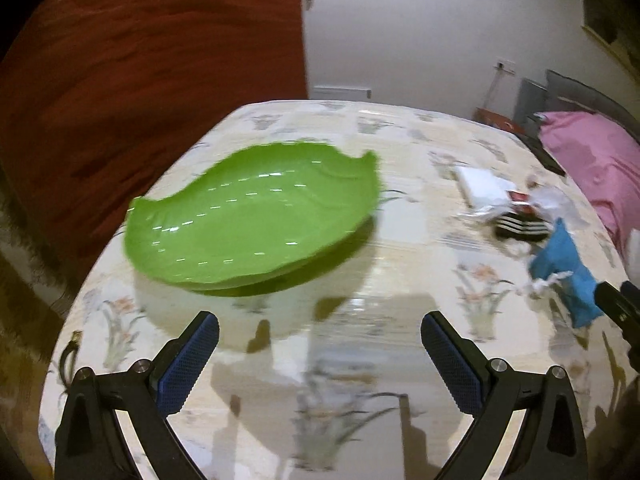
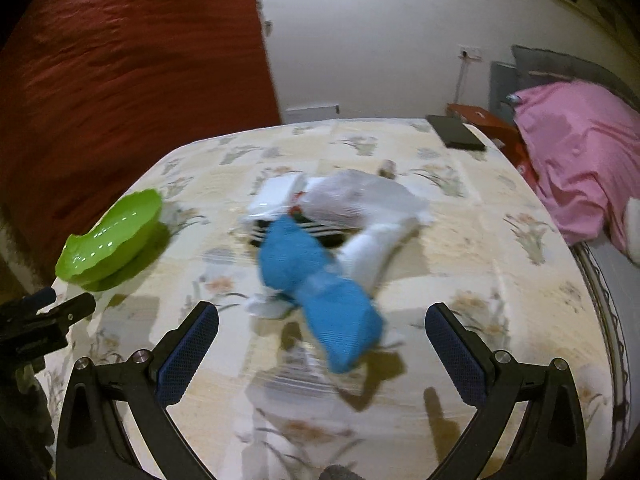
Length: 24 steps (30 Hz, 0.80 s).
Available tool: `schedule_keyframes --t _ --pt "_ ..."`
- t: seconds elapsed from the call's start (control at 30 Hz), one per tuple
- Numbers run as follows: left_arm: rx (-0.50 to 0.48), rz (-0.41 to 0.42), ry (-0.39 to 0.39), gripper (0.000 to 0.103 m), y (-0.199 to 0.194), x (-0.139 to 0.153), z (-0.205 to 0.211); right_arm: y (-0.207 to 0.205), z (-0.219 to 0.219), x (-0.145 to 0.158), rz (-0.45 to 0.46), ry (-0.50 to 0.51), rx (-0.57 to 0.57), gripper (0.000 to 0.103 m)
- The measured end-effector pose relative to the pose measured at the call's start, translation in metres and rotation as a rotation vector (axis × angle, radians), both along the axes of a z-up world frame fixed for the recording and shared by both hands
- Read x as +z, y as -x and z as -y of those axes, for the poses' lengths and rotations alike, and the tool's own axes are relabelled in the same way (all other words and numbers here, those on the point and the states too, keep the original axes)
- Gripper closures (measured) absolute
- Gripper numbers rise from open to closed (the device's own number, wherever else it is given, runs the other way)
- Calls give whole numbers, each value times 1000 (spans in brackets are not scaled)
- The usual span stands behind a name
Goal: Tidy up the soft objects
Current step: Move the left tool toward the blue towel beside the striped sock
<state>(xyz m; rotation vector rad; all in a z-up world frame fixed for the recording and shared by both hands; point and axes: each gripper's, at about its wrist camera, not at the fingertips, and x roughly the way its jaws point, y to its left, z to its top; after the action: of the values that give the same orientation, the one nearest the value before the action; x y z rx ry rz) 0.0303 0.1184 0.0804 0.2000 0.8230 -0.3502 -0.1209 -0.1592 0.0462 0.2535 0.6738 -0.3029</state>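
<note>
My left gripper (image 1: 320, 332) and right gripper (image 2: 322, 326) hover empty, fingers spread wide. Bare table (image 2: 460, 264) surrounds them. A blue sock (image 2: 316, 292) lies just ahead, heaped on white socks (image 2: 372, 216). The green bowl (image 1: 256, 216) sits near the left edge.

Home bedroom, pink-sheeted bed (image 2: 580, 160) (grey headboard), floral-clothed table (image 2: 480, 240), red curtain (image 2: 120, 60)

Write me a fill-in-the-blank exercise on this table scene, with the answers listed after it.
1. The leaf-shaped bowl on the table is coloured ____.
2. The left gripper and the right gripper both hold ____.
3. In the right wrist view, the blue sock lies nearest the ____ gripper.
4. The white sock lies to the ____ of the blue sock in that view.

Answers: green; nothing; right; right
</note>
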Motion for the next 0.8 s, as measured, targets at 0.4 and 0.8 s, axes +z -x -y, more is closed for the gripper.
schedule_keyframes --t 0.4,0.8 --pt "-180 -55 24 0 18 -3 75 28 66 -18 -66 -32 -193 0" --pt "-261 -146 82 0 22 -4 133 32 88 -33 -106 -53 -226 0"
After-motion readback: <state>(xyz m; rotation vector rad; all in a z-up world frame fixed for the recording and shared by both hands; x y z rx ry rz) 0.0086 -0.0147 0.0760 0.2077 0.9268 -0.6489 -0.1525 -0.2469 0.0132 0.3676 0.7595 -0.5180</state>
